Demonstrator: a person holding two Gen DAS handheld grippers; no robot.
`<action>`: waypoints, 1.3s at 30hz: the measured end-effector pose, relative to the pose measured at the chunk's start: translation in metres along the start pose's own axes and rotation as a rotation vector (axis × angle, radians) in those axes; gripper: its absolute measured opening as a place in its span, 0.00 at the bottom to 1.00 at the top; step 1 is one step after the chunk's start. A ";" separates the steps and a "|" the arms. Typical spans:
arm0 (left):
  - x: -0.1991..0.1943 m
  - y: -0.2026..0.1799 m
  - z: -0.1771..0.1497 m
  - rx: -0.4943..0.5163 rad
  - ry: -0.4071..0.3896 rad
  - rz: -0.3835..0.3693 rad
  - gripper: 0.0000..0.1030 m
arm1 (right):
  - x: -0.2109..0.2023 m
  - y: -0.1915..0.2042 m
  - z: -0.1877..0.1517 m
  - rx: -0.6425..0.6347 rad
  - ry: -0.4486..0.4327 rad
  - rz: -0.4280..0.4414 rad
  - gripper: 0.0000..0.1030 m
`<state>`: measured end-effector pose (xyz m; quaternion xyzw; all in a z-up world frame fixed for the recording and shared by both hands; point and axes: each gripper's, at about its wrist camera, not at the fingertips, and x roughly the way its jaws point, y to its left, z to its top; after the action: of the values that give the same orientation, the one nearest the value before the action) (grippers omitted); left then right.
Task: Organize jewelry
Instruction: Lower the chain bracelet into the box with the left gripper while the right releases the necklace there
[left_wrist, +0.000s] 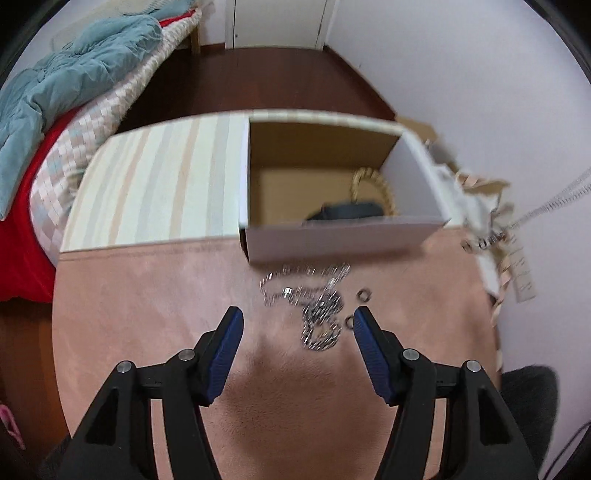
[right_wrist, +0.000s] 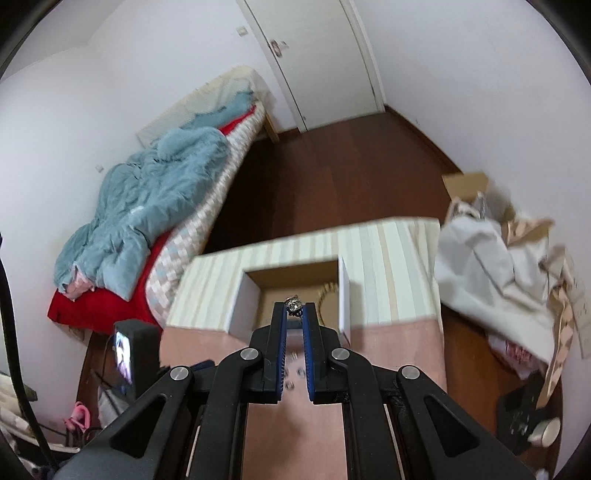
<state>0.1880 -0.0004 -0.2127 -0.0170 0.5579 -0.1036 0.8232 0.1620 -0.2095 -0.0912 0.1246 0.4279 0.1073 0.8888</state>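
An open white cardboard box (left_wrist: 332, 242) stands on the pink table cover (left_wrist: 147, 314). Inside lie a gold chain (left_wrist: 373, 184) and a dark object (left_wrist: 347, 214). A tangled silver chain (left_wrist: 314, 306) and two small rings (left_wrist: 364, 294) lie on the cover in front of the box. My left gripper (left_wrist: 297, 323) is open and empty just above the silver chain. My right gripper (right_wrist: 294, 308) is shut on a small silver jewelry piece (right_wrist: 293, 303), held above the box (right_wrist: 243, 295). The gold chain (right_wrist: 327, 295) also shows there.
A striped cloth (left_wrist: 159, 184) covers the table's far part. A bed with a blue duvet (right_wrist: 155, 206) stands at the left. Crumpled paper and a white cloth (right_wrist: 491, 251) lie at the right. The wood floor (right_wrist: 332, 177) and a door lie beyond.
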 end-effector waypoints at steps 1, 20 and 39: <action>0.008 -0.004 -0.003 0.015 0.009 0.002 0.57 | 0.004 -0.004 -0.007 0.011 0.015 -0.004 0.08; 0.041 -0.044 -0.009 0.143 0.011 0.016 0.08 | 0.055 -0.057 -0.079 0.143 0.168 -0.067 0.08; -0.106 -0.019 0.101 0.070 -0.222 -0.186 0.08 | 0.014 -0.002 0.034 0.007 -0.017 0.033 0.08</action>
<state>0.2408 -0.0074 -0.0745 -0.0513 0.4555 -0.1964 0.8668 0.1972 -0.2114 -0.0818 0.1357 0.4186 0.1194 0.8900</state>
